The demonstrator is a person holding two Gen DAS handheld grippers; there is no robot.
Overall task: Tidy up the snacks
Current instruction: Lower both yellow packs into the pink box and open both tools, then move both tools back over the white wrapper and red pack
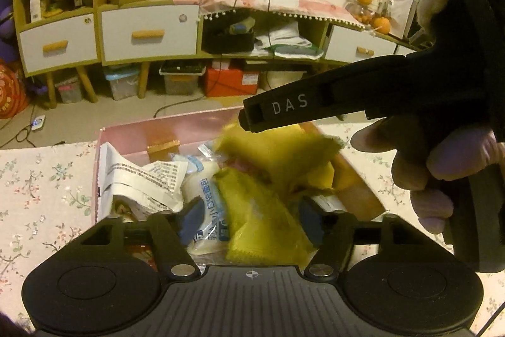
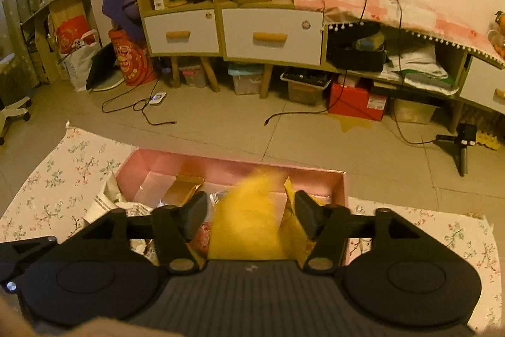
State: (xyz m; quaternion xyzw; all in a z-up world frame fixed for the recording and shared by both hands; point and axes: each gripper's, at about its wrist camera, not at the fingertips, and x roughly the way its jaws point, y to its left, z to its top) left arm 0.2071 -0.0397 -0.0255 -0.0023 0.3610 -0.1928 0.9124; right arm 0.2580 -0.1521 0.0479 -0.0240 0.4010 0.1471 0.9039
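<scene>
A pink box on a floral cloth holds several snack packs: white printed packets, a white and blue packet and yellow packets. My left gripper is open just above the packs and holds nothing. My right gripper is open over the box's right half. A blurred yellow packet is between its fingers, apart from the pads. The right gripper's body and the hand holding it cross the upper right of the left wrist view.
A floral cloth covers the surface around the box. Beyond it is tiled floor with cables, a tripod, and a wooden cabinet with drawers and storage bins beneath.
</scene>
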